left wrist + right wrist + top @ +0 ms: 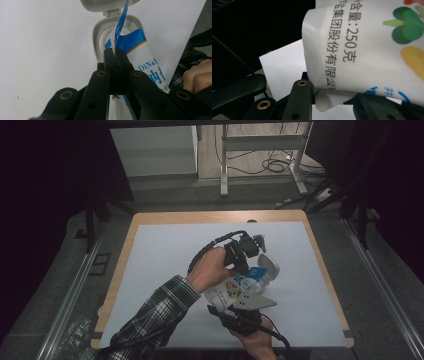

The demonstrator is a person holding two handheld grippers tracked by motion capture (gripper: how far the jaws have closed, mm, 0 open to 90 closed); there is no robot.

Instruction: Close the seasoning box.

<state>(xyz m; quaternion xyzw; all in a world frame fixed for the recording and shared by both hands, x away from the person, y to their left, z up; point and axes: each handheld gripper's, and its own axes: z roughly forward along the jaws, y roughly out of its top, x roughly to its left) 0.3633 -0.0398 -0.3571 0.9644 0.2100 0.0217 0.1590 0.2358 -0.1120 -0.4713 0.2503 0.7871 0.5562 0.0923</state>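
- Treat the left gripper [115, 53] as clamped tight, jaws pressed together on the thin blue-and-white strip [120, 25] that rises out of the open cap ring [96, 37].
- Note the flip lid [100, 3] hinged back behind the ring, out of the strip's path.
- Count on the right gripper [332, 97] as the anchor, closed on the folded bottom end of the pouch [367, 50].
- Find the pouch [235, 290] lying on its side on the white sheet [165, 250], near the front edge, between the two grippers, with the capped end pointing away from the person.
- Pull the strip straight along the axis of the opening rather than sideways. A slanted pull probably tears the thin film or drags it against the ring's rim.
- Draw slowly and evenly. A jerk likely snaps the strip or slips it out of the narrow pinch.
- Hold the right grip firm and low so the soft pouch does not lift or slide after the pull.
- Avoid squeezing the body of the pouch. Extra pressure could push the contents toward the opening.
- Watch the pinch point in the left gripper view, and re-grip closer to the ring if the strip starts to creep between the pads.
- Leave the lid untouched until the strip is free.
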